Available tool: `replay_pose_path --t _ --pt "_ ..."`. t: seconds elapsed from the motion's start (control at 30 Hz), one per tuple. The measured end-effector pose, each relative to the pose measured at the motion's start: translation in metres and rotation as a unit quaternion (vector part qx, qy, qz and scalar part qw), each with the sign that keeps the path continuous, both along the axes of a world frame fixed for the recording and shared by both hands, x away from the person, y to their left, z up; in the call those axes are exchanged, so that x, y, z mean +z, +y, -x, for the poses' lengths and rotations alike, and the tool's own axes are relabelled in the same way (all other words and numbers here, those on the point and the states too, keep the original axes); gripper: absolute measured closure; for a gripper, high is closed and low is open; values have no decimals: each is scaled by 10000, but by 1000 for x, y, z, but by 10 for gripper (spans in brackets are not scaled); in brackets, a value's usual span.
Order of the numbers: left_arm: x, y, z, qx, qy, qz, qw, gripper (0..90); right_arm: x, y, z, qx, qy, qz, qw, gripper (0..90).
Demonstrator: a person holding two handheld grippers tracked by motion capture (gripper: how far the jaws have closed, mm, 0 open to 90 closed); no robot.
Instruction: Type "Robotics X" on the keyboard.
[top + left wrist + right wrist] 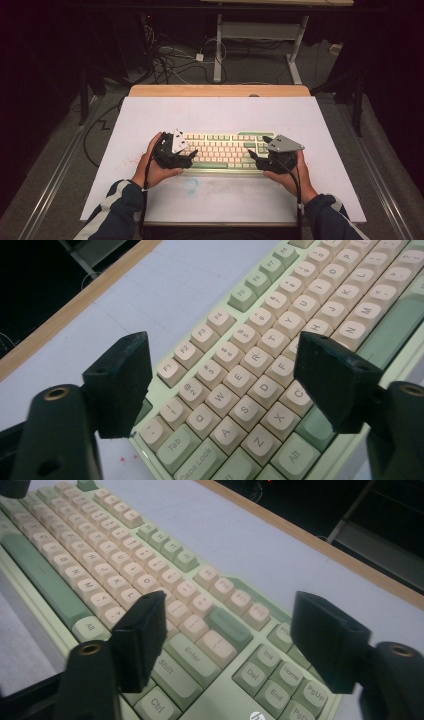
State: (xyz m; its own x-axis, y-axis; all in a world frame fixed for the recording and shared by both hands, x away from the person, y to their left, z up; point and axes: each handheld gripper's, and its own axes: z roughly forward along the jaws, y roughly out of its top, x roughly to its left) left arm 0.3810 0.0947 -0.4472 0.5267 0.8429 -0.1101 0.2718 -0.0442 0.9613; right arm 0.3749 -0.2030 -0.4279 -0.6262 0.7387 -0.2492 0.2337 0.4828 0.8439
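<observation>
The keyboard (225, 150) lies mid-counter (300, 120) on the white sheet. The left claw (192, 153) spreads wide over its left end, the right claw (252, 156) likewise over its right, seemingly not touching.

Dark blue sleeves (117, 212) with white stripes; black tools (192, 155).

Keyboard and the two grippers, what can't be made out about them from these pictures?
- Keyboard legends: too small to read in the high view.
- Its two ends in the high view: covered by the left gripper and right gripper.
- Bottom-row keys in the left gripper view: cut off by the lower edge.
- Logo at the lower edge of the right gripper view: cut off, unreadable.
- Jaw height above the keys: cannot tell whether they touch.
</observation>
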Motion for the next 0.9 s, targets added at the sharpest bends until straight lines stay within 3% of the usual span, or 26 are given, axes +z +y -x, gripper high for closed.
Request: replay_pose_path --t 0.2,0.37,0.6,0.9 --pt "-2 -2 2 -32 -18 -39 10000 162 -1 2 -1 -256 -109 -1 9996 174" --pt "-4 -4 4 -81 -107 -148 9998 163 -2 3 0 -325 -222 8 9992 178" --pt "-2 -4 7 -106 -180 -51 9998 162 -2 6 2 -320 -305 26 9990 188" --pt "0 -6 12 -86 -255 -141 9995 163 0 7 6 -315 -349 81 9989 195"
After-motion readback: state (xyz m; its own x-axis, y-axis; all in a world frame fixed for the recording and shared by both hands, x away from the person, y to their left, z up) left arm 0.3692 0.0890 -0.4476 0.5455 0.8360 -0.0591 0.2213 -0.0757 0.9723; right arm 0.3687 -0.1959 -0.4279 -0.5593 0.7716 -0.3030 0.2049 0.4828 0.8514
